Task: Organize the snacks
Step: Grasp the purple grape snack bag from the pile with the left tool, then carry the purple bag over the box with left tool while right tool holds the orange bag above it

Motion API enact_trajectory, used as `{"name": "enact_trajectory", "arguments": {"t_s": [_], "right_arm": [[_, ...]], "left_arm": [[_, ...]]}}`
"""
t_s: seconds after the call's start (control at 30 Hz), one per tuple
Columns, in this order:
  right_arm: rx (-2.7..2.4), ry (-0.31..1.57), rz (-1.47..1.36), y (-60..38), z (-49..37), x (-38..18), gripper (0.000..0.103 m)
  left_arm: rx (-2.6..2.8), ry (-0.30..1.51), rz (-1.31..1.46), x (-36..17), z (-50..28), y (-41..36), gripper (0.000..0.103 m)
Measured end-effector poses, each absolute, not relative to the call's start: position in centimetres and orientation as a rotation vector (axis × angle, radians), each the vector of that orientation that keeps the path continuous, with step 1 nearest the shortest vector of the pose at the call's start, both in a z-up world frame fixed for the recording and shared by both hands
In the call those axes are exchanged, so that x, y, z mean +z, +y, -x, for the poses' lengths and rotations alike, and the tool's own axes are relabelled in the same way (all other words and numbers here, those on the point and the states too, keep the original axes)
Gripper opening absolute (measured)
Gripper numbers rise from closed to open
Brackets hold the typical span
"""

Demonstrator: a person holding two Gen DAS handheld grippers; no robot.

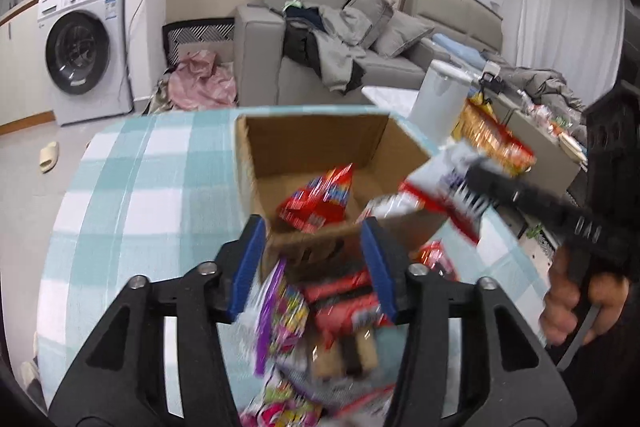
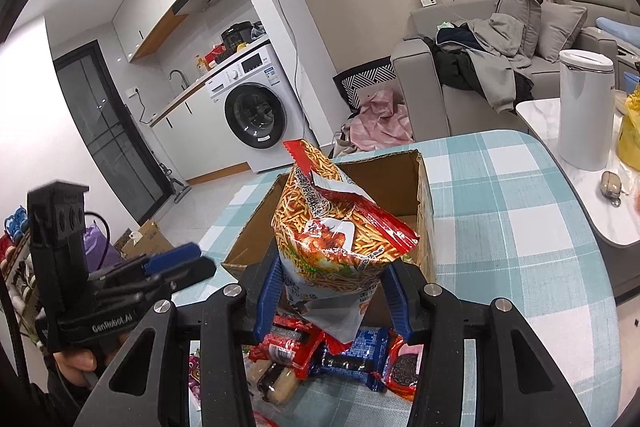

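Note:
An open cardboard box (image 1: 320, 143) (image 2: 424, 187) stands on the checked tablecloth; a red snack packet (image 1: 320, 199) lies inside it. My right gripper (image 2: 332, 291) is shut on an orange noodle-snack bag (image 2: 336, 227), held upright just in front of the box; in the left wrist view the gripper (image 1: 480, 171) and its bag (image 1: 492, 139) hang over the box's right rim. My left gripper (image 1: 314, 267) is open and empty above a pile of loose snacks (image 1: 320, 323), close to the box's near wall; it also shows at the left of the right wrist view (image 2: 188, 259). The snack pile (image 2: 340, 351) lies under the right gripper.
The round table with the teal checked cloth (image 1: 140, 187) (image 2: 520, 227) drops off at its edges. A white bin (image 2: 584, 107) and a marble side table (image 2: 624, 223) stand to the right. A grey sofa (image 1: 320, 47) and a washing machine (image 1: 80, 47) are behind.

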State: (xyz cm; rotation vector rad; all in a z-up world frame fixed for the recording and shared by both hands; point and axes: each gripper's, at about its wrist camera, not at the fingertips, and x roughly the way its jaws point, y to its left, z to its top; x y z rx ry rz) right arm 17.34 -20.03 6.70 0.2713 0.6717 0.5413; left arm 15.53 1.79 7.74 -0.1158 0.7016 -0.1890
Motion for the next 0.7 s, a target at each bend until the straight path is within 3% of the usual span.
{"name": "enact_trajectory", "arguments": {"t_s": [0.07,0.2,0.7], "right_arm": [[0.540,0.672,-0.272,-20.1,-17.2,6.6,0.047],[0.541,0.675,-0.285,-20.3,-16.8,6.3,0.047],[0.544,0.719,-0.283,-20.3,-14.6,4.4,0.047]], "left_arm": [[-0.174,0.719,0.129,6.8,-14.2,2.5,0.068],[-0.149,0.767,0.130,4.6,-11.7,3.6,0.080],[-0.129,0.965,0.095,-3.5,-8.3,4.4,0.078]]}}
